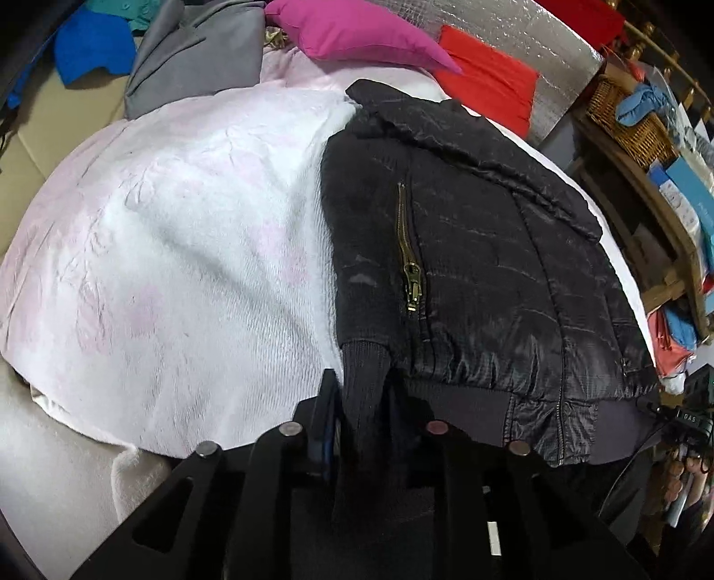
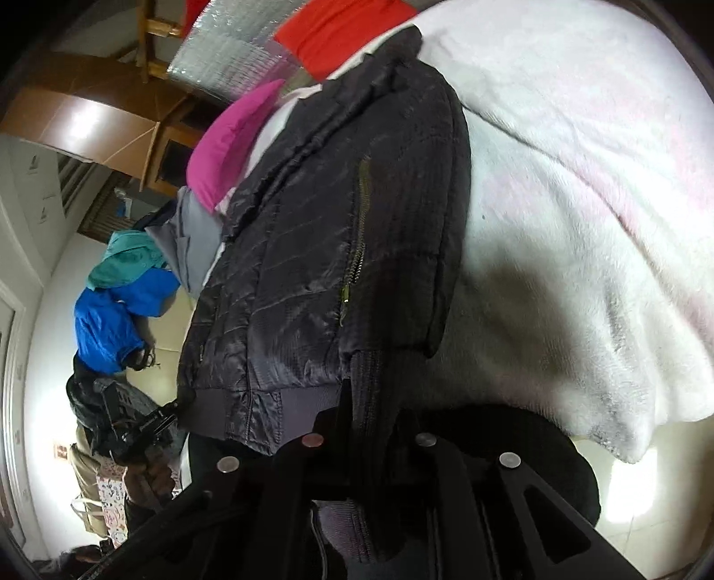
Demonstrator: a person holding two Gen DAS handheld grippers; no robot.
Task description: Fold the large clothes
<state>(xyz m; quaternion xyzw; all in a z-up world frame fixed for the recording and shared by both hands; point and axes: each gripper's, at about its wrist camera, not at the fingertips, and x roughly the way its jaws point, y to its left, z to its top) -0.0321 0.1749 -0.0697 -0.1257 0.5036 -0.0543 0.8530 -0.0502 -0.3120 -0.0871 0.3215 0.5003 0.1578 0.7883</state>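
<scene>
Here a wicker basket is sitting on a wooden shelf off the bed's far right side, with blue cloth lying in it. A black quilted jacket is lying on the white blanket that is covering the bed, along its right side in the left wrist view, with the collar toward the far edge and the ribbed hem hanging over the near edge. A brass zip is running down its sleeve. The left gripper is closing its jaws nearly together on the ribbed cuff at the near edge. The right gripper is likewise pinching a ribbed cuff, jaws almost touching, at the near edge in its own view. Pink, grey and red garments are lying at the bed's far edge, and blue ones are lying beyond it.
</scene>
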